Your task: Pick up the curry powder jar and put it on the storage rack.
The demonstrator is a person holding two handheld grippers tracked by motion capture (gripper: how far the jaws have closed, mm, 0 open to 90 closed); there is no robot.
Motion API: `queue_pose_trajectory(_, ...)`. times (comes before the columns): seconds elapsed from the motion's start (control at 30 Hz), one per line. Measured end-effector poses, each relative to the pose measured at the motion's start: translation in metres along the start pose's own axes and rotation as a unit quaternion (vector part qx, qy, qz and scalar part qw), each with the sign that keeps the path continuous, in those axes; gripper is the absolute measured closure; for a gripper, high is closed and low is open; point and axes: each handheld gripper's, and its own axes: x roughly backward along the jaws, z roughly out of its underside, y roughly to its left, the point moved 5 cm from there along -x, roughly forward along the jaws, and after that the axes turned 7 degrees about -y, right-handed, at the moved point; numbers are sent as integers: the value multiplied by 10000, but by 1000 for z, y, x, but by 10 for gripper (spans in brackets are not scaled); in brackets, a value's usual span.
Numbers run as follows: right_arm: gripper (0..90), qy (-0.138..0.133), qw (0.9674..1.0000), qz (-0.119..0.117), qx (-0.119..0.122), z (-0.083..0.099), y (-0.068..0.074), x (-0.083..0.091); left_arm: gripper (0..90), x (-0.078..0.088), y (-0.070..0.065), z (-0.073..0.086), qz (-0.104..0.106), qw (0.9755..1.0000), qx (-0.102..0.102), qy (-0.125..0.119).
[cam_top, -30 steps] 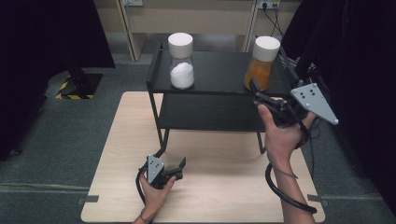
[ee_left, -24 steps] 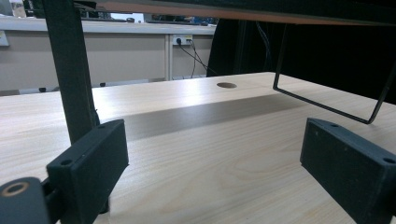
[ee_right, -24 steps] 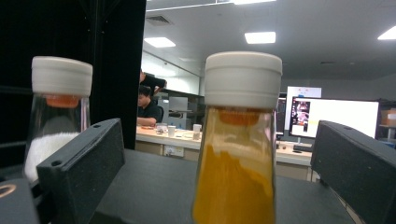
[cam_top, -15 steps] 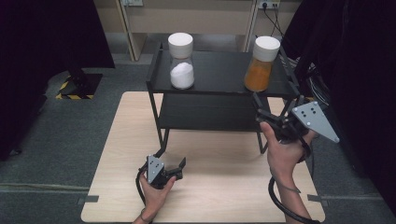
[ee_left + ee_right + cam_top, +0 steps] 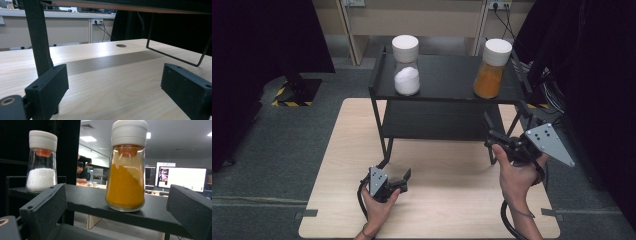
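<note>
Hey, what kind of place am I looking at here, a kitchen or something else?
Probably an office or lab, not a kitchen: lit computer monitors in the background, a wall socket with cables above a bench, and a plain wooden table on grey carpet.

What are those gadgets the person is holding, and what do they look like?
Two hand-held claws. The left black plastic claw and right black plastic claw each have two blocky black jaws with small screw holes, a grey three-cornered plate with dark dots, and a trailing black cable. Forearms are bare.
</note>
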Motion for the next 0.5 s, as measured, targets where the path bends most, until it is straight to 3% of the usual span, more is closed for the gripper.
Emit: queue_pose_trajectory(0.5,32,97,9999,-82,-30,20,6,17,67,0,0,0,5,10000,-11,7)
